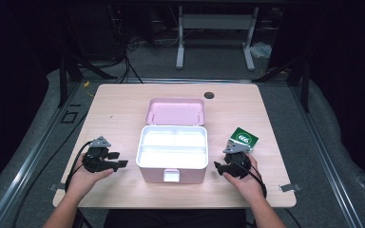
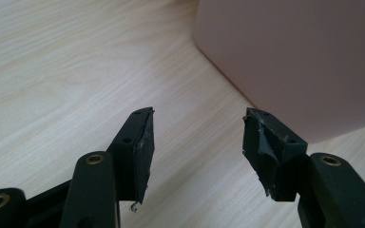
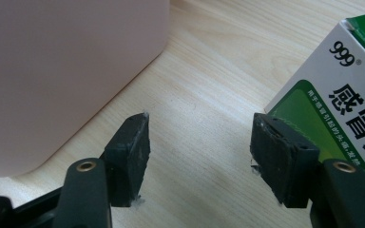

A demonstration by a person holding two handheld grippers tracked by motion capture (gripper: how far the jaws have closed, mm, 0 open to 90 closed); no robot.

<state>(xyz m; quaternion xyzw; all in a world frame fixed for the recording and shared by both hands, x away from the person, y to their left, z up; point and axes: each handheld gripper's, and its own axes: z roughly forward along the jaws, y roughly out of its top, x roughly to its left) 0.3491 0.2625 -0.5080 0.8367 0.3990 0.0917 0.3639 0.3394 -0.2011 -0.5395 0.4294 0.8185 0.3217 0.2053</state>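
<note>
Pink box [image 1: 172,166] open at table centre, 2 grippers waiting beside it.

Green carton [image 1: 244,138] outside (probably to go inside), beside right gripper [image 1: 231,165]; left gripper [image 1: 105,160] also spread apart, holding nothing.

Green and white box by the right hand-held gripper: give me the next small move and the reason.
Probably shift the right hand-held gripper sideways toward the green and white box until the box sits between its jaws. They stand open on bare table, with the box just outside one of them, and the pink case lies open beside it.
</note>
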